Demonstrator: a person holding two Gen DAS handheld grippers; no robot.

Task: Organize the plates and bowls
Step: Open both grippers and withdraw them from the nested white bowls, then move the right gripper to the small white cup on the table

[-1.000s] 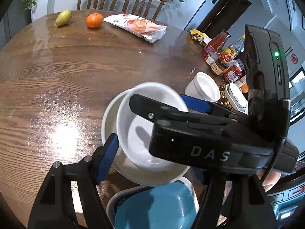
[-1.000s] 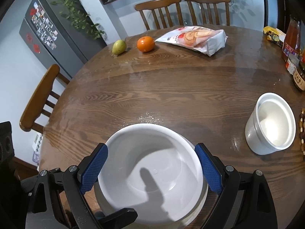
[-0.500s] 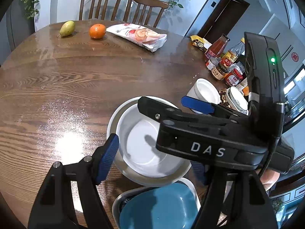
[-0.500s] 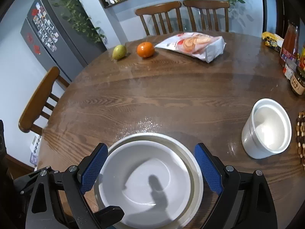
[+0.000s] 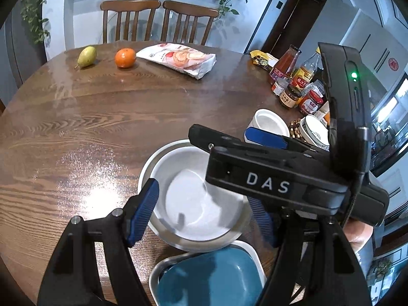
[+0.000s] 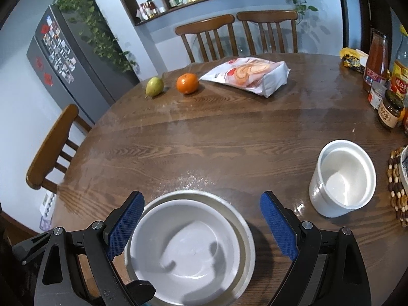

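A white bowl point(image 6: 188, 250) sits nested inside a wider white bowl point(image 6: 224, 201) on the wooden table; it also shows in the left wrist view point(image 5: 188, 199). My right gripper point(image 6: 201, 224) is open, its blue pads on either side of the bowls and apart from them. My left gripper point(image 5: 204, 214) is open above the same bowls, with the right gripper's black body point(image 5: 280, 178) crossing over it. A blue square dish point(image 5: 206, 278) lies in a white square dish point(image 5: 255, 252) at the near edge. A white cup point(image 6: 341, 178) stands to the right.
A patterned bowl point(image 5: 313, 132) sits on a beaded mat point(image 6: 397, 188) at the right, behind it sauce bottles and jars point(image 5: 293, 81). A pear point(image 6: 154, 86), an orange point(image 6: 187, 83) and a snack bag point(image 6: 250, 74) lie at the far side. Chairs ring the table.
The white bowl went down into the wider bowl and my right gripper let go of it. Both grippers have lifted and drawn back from the bowls.
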